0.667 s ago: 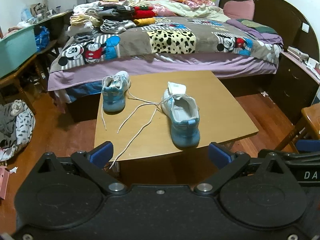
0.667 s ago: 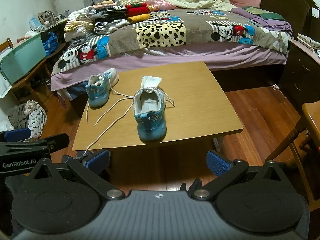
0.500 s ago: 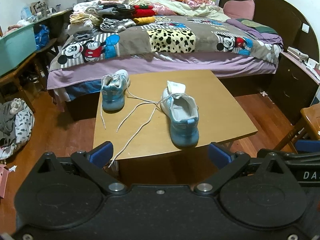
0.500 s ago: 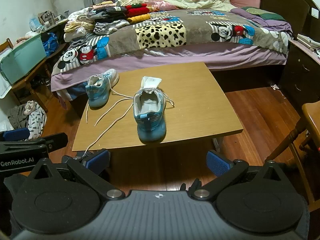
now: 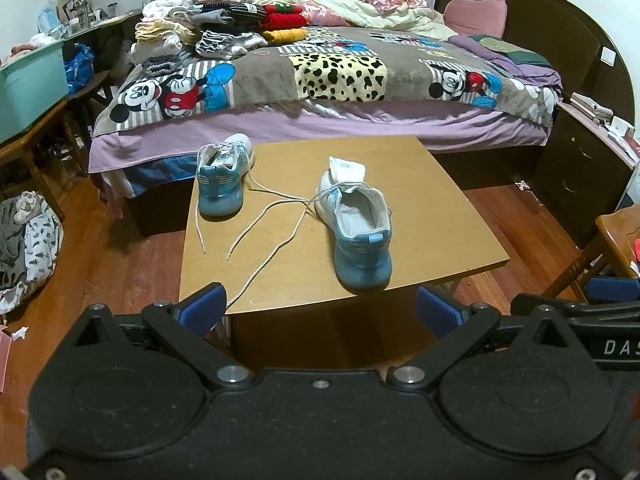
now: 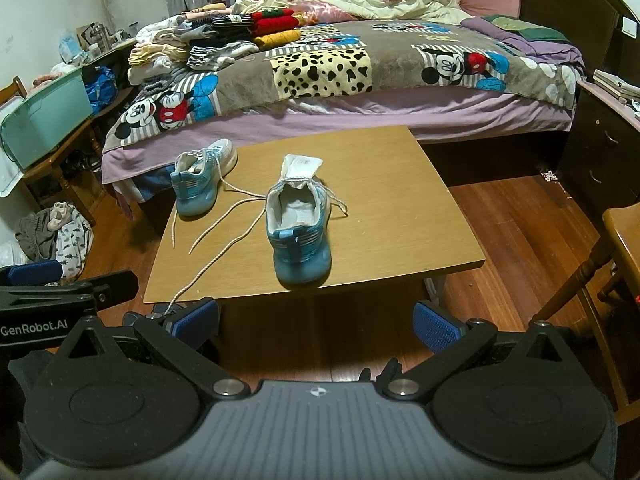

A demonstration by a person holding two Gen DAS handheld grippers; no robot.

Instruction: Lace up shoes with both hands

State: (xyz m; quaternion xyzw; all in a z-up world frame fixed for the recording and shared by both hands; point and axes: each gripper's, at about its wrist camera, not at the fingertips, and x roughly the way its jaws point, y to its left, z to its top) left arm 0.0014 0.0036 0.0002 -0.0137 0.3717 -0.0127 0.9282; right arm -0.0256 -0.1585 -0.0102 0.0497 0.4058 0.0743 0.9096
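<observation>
Two blue-and-white sneakers stand on a low wooden table point(image 5: 436, 216), heels toward me. The near shoe point(image 5: 358, 232) point(image 6: 298, 228) has its tongue pulled up and loose white laces point(image 5: 268, 236) point(image 6: 224, 236) trailing left over the tabletop; one end hangs over the front edge. The far shoe point(image 5: 224, 176) point(image 6: 202, 178) sits at the back left corner. My left gripper point(image 5: 320, 312) is open, short of the table's front edge, with nothing between its blue pads. My right gripper point(image 6: 316, 326) is likewise open and empty below that edge.
A bed point(image 5: 340, 80) with a cartoon-print blanket and stacks of folded clothes runs behind the table. A dark nightstand point(image 5: 588, 172) and a wooden chair point(image 6: 616, 248) stand at the right. A teal bin point(image 5: 28, 88) and a clothes pile point(image 5: 28, 240) are at the left.
Both views have crept slightly toward the table; shoes and laces lie as before, and both grippers stay open.
</observation>
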